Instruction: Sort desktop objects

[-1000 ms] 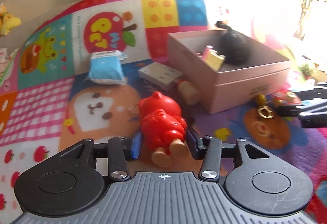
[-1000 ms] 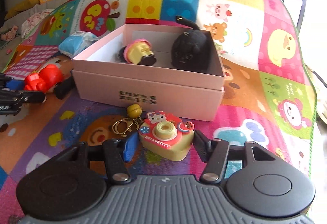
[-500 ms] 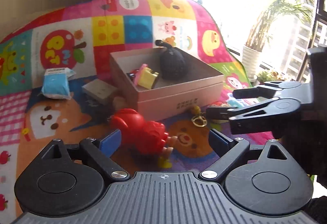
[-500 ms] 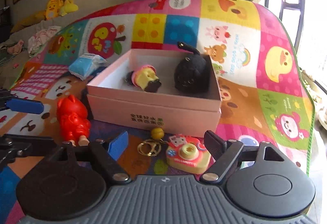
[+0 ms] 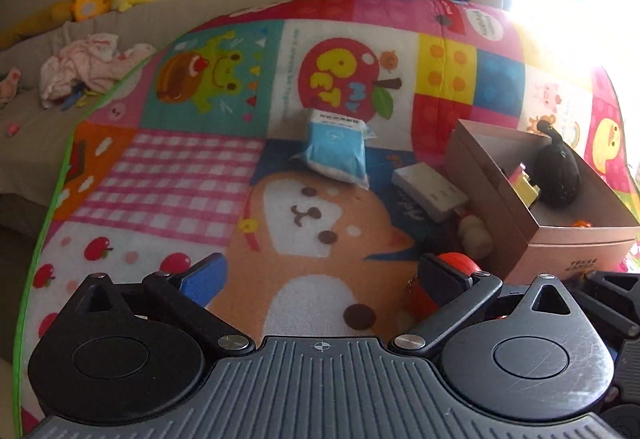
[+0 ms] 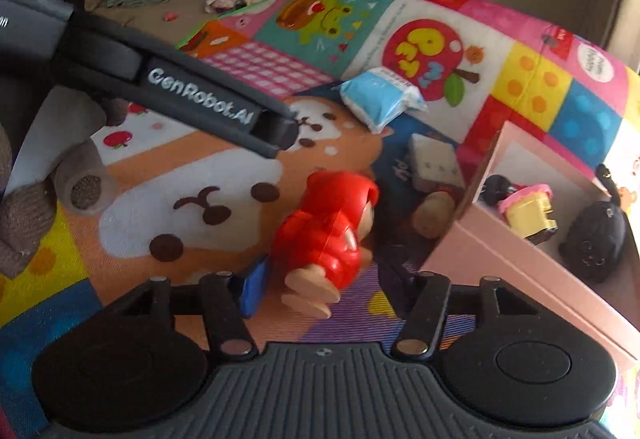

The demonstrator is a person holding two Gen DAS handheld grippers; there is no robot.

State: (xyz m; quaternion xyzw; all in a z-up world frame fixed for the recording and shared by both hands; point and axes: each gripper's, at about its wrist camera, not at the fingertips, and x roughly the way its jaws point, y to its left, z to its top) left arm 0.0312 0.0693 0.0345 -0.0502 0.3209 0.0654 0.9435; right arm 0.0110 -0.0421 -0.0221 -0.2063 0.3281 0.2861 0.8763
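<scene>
Lying at the far left of the right wrist view, a grey knitted thing point(image 6: 24, 215) rests on the colourful play mat point(image 6: 188, 167), and above it the left gripper point(image 6: 280, 133) reaches in from the upper left, its black arm printed with white lettering; from the left wrist view its jaws stand wide apart over the bear picture on the mat, grasping nothing, with one blue pad point(image 5: 202, 277) on the left finger. Further right, the red toy figure point(image 6: 334, 223) lies on its side on the mat, its tan feet toward the camera, sitting between the spread fingers of the right gripper point(image 6: 328, 285), which is released; whether either finger touches the toy I cannot tell. Beyond it sit a blue packet point(image 6: 378, 99) and a small white box point(image 6: 434, 163), with a tan rounded thing point(image 6: 432, 217) just beside the pink box point(image 6: 504, 259). Inside that open pink box, at the right, lie a pink-and-yellow toy point(image 6: 528, 209) and a black cat figure point(image 6: 598, 239), apart from each other
</scene>
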